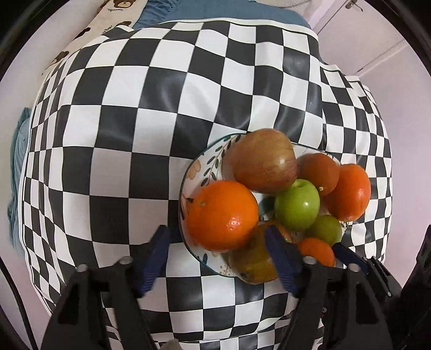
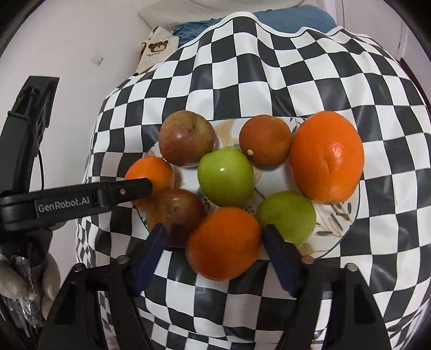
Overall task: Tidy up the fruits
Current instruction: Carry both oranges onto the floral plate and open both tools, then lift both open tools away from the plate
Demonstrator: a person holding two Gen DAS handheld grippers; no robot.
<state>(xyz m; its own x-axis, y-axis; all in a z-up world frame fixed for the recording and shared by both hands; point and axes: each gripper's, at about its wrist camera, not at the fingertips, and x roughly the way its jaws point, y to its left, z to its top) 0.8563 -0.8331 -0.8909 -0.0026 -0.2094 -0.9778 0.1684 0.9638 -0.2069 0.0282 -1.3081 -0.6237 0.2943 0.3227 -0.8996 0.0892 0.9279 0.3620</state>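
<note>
A flowered plate (image 1: 188,172) on the checkered cloth holds several fruits: oranges, green apples and red apples. My left gripper (image 1: 219,255) hangs open over the plate's near-left edge, fingers either side of a large orange (image 1: 222,215), pads clear of it. A red apple (image 1: 253,258) lies partly behind its right finger. In the right wrist view, my right gripper (image 2: 215,253) is open around another orange (image 2: 223,242) at the plate's (image 2: 347,228) near edge, not pressing on it. One left gripper finger (image 2: 129,191) reaches in from the left over a small orange (image 2: 150,172).
The black-and-white checkered cloth (image 1: 129,129) covers the table, with bare squares left of the plate. Beyond the far edge lie a blue fabric (image 1: 161,16) and a bear-print cloth (image 2: 156,51). A pale wall and floor surround the table.
</note>
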